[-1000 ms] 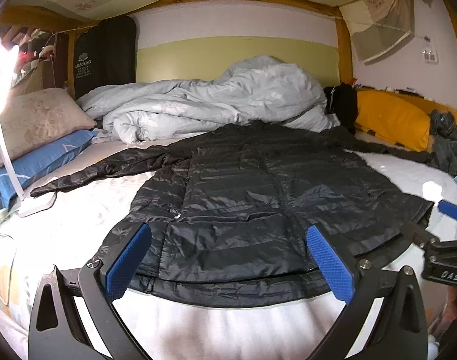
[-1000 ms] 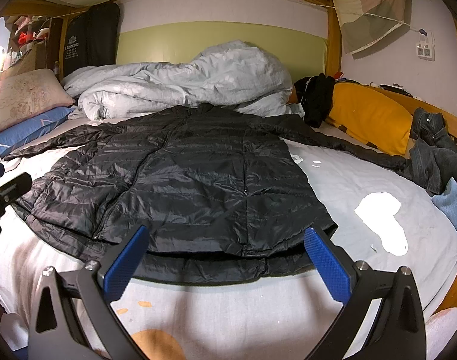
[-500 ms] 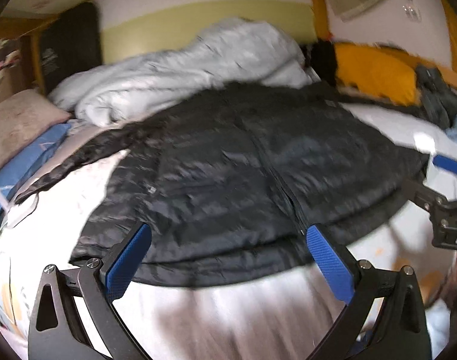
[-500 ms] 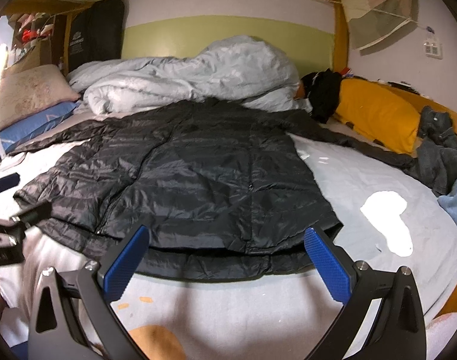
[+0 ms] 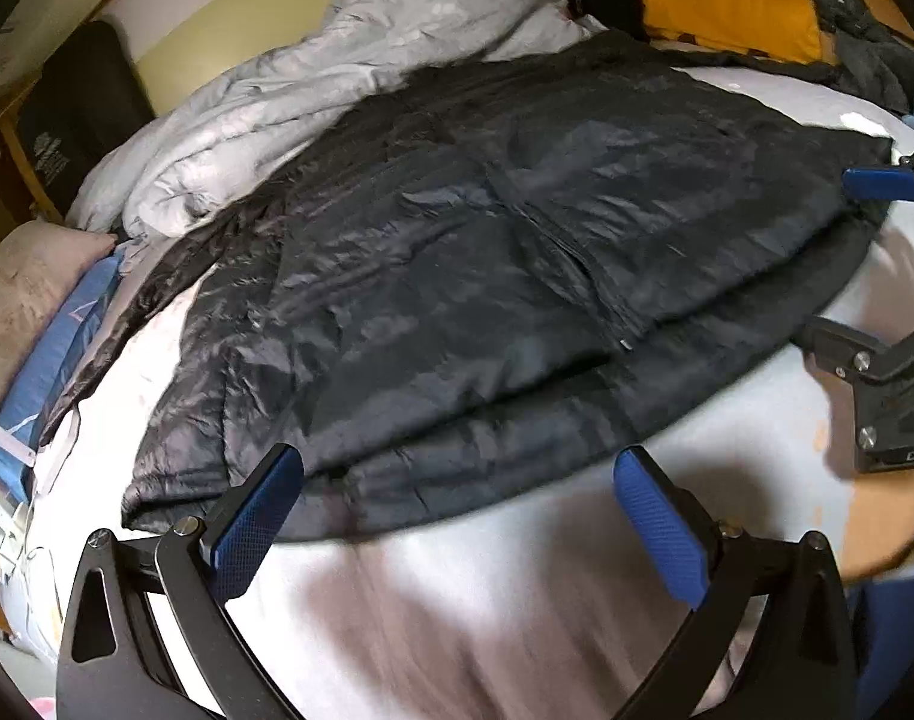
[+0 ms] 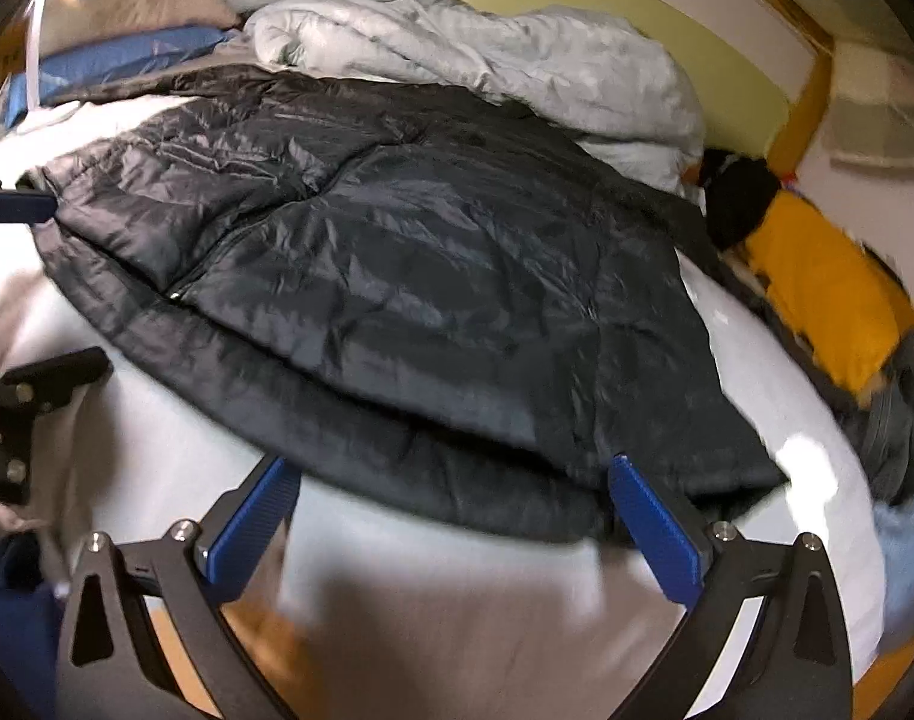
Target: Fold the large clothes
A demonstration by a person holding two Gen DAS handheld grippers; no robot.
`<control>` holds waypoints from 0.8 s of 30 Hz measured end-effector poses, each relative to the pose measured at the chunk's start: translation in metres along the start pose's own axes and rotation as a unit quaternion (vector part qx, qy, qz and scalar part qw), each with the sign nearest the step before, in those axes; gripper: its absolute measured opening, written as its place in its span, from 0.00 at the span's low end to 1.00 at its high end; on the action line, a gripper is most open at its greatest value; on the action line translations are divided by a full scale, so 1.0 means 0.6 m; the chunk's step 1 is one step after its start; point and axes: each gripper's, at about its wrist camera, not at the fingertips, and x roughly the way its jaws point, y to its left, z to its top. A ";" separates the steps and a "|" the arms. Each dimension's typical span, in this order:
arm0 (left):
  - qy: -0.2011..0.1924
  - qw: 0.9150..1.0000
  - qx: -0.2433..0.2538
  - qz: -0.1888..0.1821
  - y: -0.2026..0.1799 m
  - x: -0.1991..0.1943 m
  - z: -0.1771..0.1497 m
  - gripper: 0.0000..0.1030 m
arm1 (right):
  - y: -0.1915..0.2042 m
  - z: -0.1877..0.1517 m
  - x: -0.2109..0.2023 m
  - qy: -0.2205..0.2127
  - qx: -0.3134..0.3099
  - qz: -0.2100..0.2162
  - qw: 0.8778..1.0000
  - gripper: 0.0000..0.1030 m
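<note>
A long black quilted puffer jacket [image 5: 487,252] [image 6: 409,276] lies spread flat on the white bed sheet [image 5: 517,600], hem toward me, sleeves out to both sides. My left gripper [image 5: 457,474] stands open just short of the hem's left part, nothing between its blue pads. My right gripper [image 6: 451,480] is open too, its pads at the hem's right part, the right pad near the hem corner. In the left wrist view the right gripper [image 5: 877,276] shows at the right edge. The left gripper [image 6: 13,276] appears at the left edge of the right wrist view.
A crumpled pale grey duvet [image 5: 349,78] [image 6: 457,60] is heaped behind the jacket. Pillows, beige [image 5: 25,294] and blue [image 5: 55,354], lie at the left. An orange cushion [image 5: 727,6] [image 6: 829,294] and dark clothes [image 6: 901,420] line the right side by the wooden frame.
Both grippers have tilted down and moved in toward the jacket's hem, each view rolling inward. The jacket lies as before and both grippers stay open.
</note>
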 end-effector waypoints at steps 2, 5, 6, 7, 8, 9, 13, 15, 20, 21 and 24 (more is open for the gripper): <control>-0.012 0.999 -0.006 0.033 0.017 0.008 0.008 1.00 | -0.008 0.012 0.005 -0.004 0.005 -0.020 1.000 1.00; -0.016 0.996 -0.024 0.084 0.056 0.037 0.017 1.00 | -0.030 0.016 0.014 -0.011 0.025 -0.074 0.997 0.99; -0.011 0.995 -0.035 0.095 0.072 0.049 0.019 0.99 | -0.038 0.014 0.018 -0.012 0.031 -0.093 0.995 0.93; -0.009 0.994 -0.049 0.098 0.088 0.058 0.020 0.92 | -0.051 0.012 0.021 -0.011 0.041 -0.108 0.993 0.89; -0.009 0.993 -0.066 0.097 0.103 0.065 0.020 0.77 | -0.065 0.008 0.022 -0.010 0.054 -0.114 0.992 0.75; -0.006 0.992 -0.080 0.101 0.116 0.071 0.021 0.67 | -0.080 0.004 0.023 -0.008 0.070 -0.117 0.991 0.61; -0.003 0.985 -0.117 0.124 0.149 0.074 0.016 0.12 | -0.123 -0.008 0.029 0.003 0.127 -0.125 0.984 0.13; -0.019 0.984 -0.132 0.115 0.156 0.055 0.014 0.08 | -0.143 -0.011 0.020 -0.008 0.158 -0.116 0.981 0.07; -0.054 0.985 -0.120 0.108 0.151 -0.031 0.015 0.08 | -0.149 -0.014 -0.051 -0.066 0.171 -0.136 0.974 0.05; -0.056 0.986 -0.118 0.105 0.153 -0.051 0.013 0.08 | -0.151 -0.018 -0.073 -0.075 0.173 -0.133 0.973 0.05; -0.059 0.987 -0.119 0.096 0.156 -0.099 0.001 0.08 | -0.158 -0.026 -0.124 -0.093 0.185 -0.115 0.971 0.05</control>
